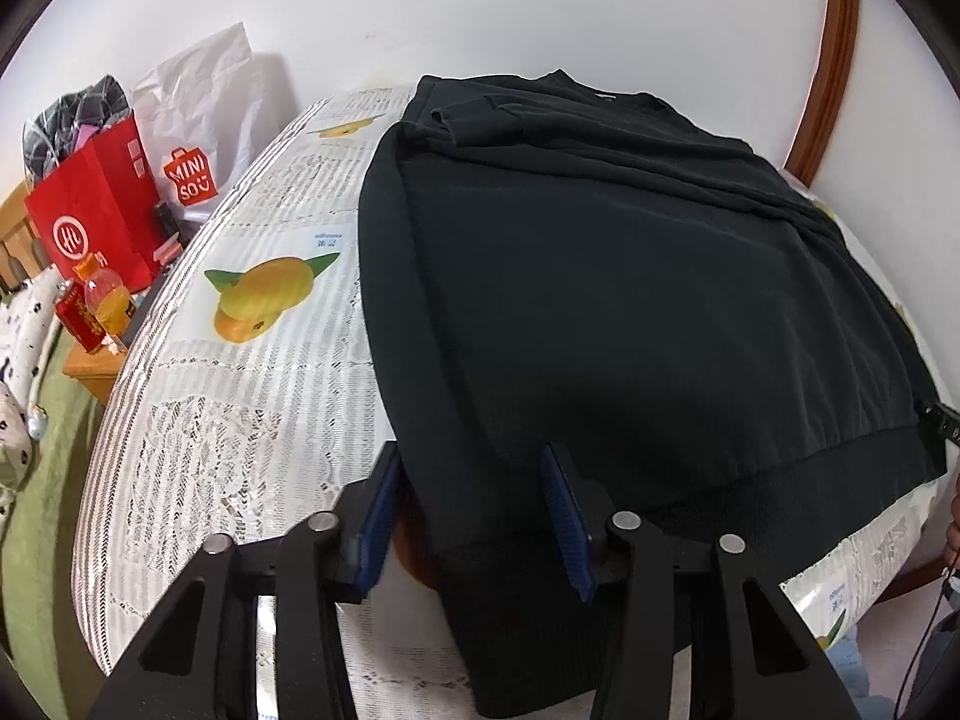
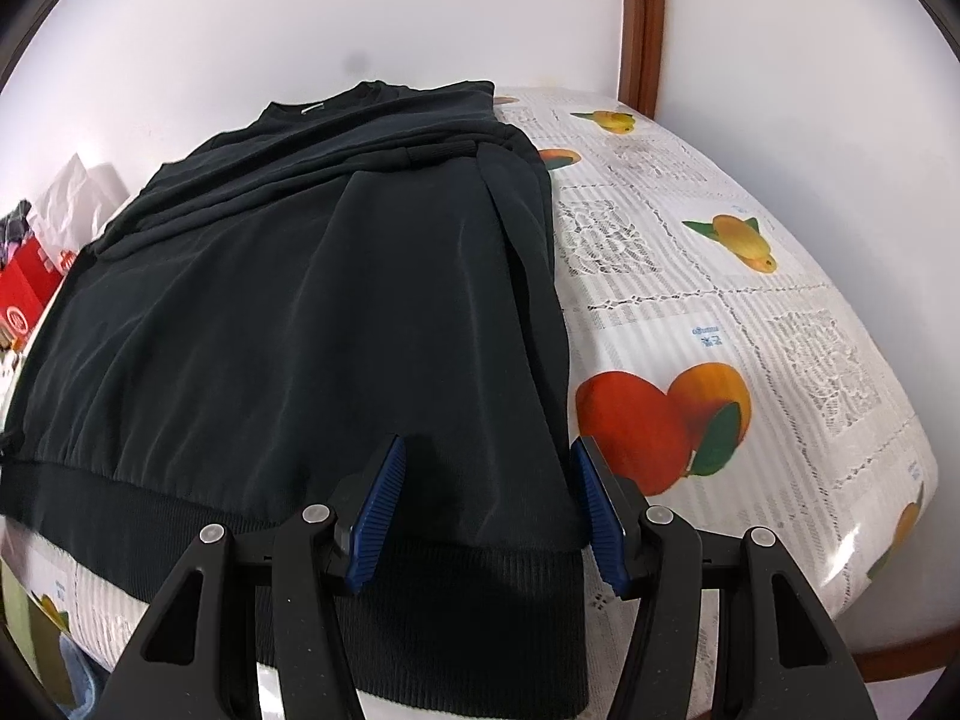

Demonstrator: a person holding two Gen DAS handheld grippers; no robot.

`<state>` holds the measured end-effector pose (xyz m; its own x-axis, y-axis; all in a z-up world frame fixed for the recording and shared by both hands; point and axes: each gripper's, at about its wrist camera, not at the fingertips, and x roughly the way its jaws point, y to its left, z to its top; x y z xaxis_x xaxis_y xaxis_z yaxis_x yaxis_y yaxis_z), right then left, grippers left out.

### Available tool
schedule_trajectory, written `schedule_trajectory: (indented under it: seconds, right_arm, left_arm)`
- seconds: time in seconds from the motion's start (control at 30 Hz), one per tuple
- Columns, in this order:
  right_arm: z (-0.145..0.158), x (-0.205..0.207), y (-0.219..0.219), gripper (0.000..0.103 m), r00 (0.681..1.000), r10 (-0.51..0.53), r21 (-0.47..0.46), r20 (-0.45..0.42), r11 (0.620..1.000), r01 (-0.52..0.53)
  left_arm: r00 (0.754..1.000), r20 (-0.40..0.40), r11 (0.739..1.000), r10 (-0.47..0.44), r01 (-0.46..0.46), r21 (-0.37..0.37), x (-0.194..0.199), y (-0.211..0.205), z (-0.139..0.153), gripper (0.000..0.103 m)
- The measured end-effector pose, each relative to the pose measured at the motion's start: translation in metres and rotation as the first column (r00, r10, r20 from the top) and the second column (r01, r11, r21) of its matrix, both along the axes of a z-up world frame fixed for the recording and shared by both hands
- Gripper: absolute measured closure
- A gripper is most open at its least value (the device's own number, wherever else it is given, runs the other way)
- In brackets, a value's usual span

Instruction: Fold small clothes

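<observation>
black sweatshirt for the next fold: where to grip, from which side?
Take the black sweatshirt by its ribbed hem, one corner per gripper, from the near table edge. The hem overhangs that edge, and the open left gripper and right gripper each straddle a corner.

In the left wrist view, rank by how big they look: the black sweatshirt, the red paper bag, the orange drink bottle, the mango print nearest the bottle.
1. Black sweatshirt, by far the largest.
2. Red paper bag.
3. Mango print; it lies nearer the camera than the bag, so ranks 2 and 3 are unsure.
4. Orange drink bottle, smallest.
</observation>
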<state>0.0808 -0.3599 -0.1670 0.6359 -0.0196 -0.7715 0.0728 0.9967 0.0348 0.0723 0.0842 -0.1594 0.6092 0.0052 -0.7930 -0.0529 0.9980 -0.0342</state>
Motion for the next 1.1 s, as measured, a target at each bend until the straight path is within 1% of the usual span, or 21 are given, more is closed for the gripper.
schedule_trajectory:
  seconds: [0.03, 0.07, 0.1, 0.13, 0.17, 0.2, 0.23, 0.27, 0.33, 0.47, 0.6, 0.7, 0.8, 0.9, 1.0, 1.1]
  right_arm:
    - [0.0, 0.001, 0.0, 0.048, 1.0, 0.0, 0.001, 0.004, 1.0, 0.0]
    - [0.0, 0.002, 0.0, 0.049, 1.0, 0.002, -0.003, 0.008, 1.0, -0.002]
    - [0.0, 0.003, 0.001, 0.055, 1.0, 0.004, -0.006, 0.011, 1.0, -0.004]
    - [0.0, 0.004, 0.001, 0.059, 1.0, 0.008, -0.007, 0.014, 1.0, -0.008]
    - [0.0, 0.004, 0.002, 0.073, 1.0, 0.016, -0.005, 0.017, 1.0, -0.016]
    - [0.001, 0.004, 0.003, 0.086, 1.0, 0.024, -0.006, 0.018, 1.0, -0.024]
    - [0.003, 0.005, 0.003, 0.09, 1.0, 0.024, -0.019, 0.018, 1.0, -0.024]
    - [0.004, 0.004, 0.003, 0.091, 0.999, 0.026, -0.03, 0.019, 0.999, -0.026]
    - [0.011, -0.001, -0.002, 0.093, 0.998, 0.037, 0.0, 0.043, 0.999, -0.037]
    - [0.037, -0.021, -0.014, 0.093, 0.99, 0.062, 0.048, 0.128, 0.996, -0.069]
    - [0.069, -0.043, -0.02, 0.093, 0.968, 0.098, 0.078, 0.232, 0.99, -0.119]
    - [0.091, -0.05, -0.022, 0.093, 0.947, 0.118, 0.1, 0.299, 0.983, -0.154]
    - [0.108, -0.05, -0.023, 0.093, 0.93, 0.124, 0.109, 0.345, 0.979, -0.171]
    - [0.116, -0.04, -0.024, 0.093, 0.925, 0.112, 0.117, 0.363, 0.979, -0.164]
    - [0.123, -0.023, -0.021, 0.093, 0.925, 0.101, 0.1, 0.367, 0.984, -0.147]
    - [0.132, 0.0, -0.014, 0.093, 0.922, 0.105, 0.069, 0.373, 0.988, -0.14]
  left_arm:
    - [1.0, -0.001, 1.0, 0.009, -0.009, 0.002, 0.001, -0.002, 0.0, 0.065]
    - [1.0, -0.001, 1.0, 0.017, -0.017, 0.003, 0.002, -0.003, 0.0, 0.07]
    - [1.0, 0.001, 1.0, 0.024, -0.024, -0.001, 0.003, -0.004, 0.001, 0.074]
    - [0.999, 0.002, 0.999, 0.036, -0.036, 0.003, 0.005, -0.006, 0.001, 0.081]
    - [0.999, 0.002, 0.999, 0.044, -0.044, 0.007, 0.006, -0.006, 0.001, 0.087]
    - [0.999, 0.001, 0.999, 0.047, -0.047, 0.006, 0.007, -0.006, 0.002, 0.09]
    - [0.999, 0.0, 0.999, 0.054, -0.054, 0.004, 0.007, -0.006, 0.003, 0.092]
    - [0.998, 0.003, 0.998, 0.061, -0.061, -0.004, 0.006, -0.004, 0.005, 0.093]
    - [0.998, 0.025, 0.998, 0.058, -0.057, -0.028, 0.001, 0.001, 0.012, 0.093]
    - [0.993, 0.119, 0.998, 0.028, -0.02, -0.066, -0.024, 0.012, 0.042, 0.094]
    - [0.975, 0.221, 0.993, 0.013, 0.013, -0.114, -0.047, 0.025, 0.071, 0.094]
    - [0.955, 0.297, 0.989, 0.008, 0.036, -0.141, -0.057, 0.033, 0.091, 0.094]
    - [0.945, 0.328, 0.986, 0.017, 0.038, -0.16, -0.05, 0.037, 0.1, 0.094]
    - [0.936, 0.351, 0.987, 0.024, 0.033, -0.156, -0.04, 0.036, 0.103, 0.094]
    - [0.933, 0.359, 0.987, 0.033, 0.026, -0.159, -0.025, 0.035, 0.109, 0.094]
    - [0.929, 0.366, 0.99, 0.049, 0.003, -0.139, -0.004, 0.034, 0.115, 0.094]
